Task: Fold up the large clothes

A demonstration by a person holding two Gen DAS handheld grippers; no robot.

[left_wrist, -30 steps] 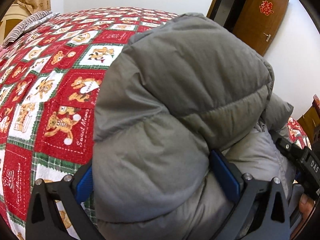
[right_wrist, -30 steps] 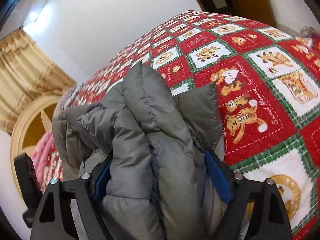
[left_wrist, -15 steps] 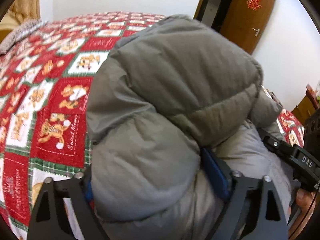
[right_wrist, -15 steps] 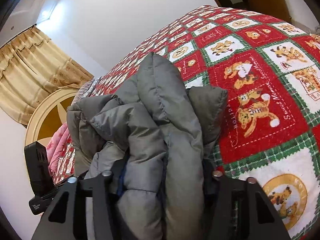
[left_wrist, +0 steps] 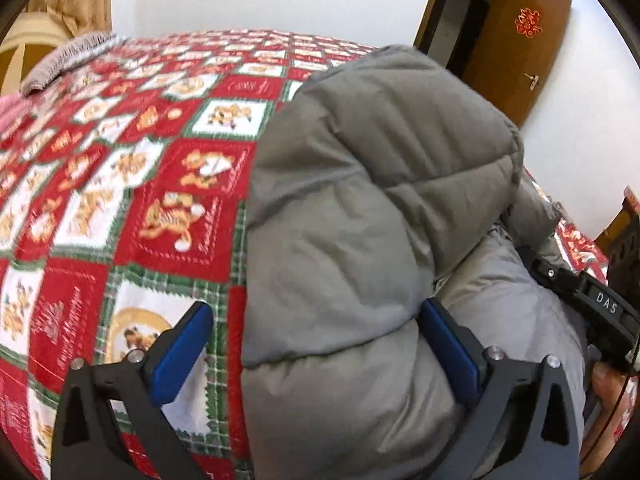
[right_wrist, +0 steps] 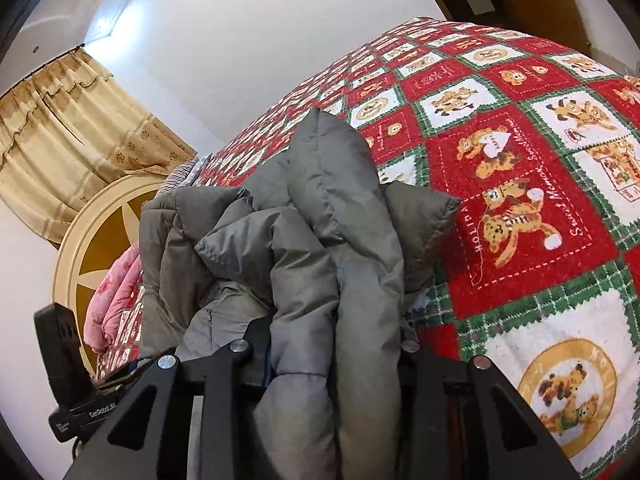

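A bulky grey puffer jacket (left_wrist: 380,208) lies bunched on a bed with a red, white and green teddy-bear quilt (left_wrist: 132,168). My left gripper (left_wrist: 316,348) is open: its left blue pad (left_wrist: 180,352) stands clear over the quilt, and its right pad (left_wrist: 448,344) rests against the jacket. In the right wrist view my right gripper (right_wrist: 328,356) is shut on a thick fold of the jacket (right_wrist: 340,248), which spills out between and over the jaws. The right gripper's body shows at the right edge of the left wrist view (left_wrist: 592,304).
A round cream and brown headboard (right_wrist: 92,248) and a pink blanket (right_wrist: 116,300) sit at the left of the bed. A striped grey cloth (left_wrist: 68,60) lies at the far corner. A brown door (left_wrist: 512,48) stands in the white wall.
My left gripper has opened and let go of the jacket, its left pad now clear over the quilt. My right gripper has closed tighter on its fold.
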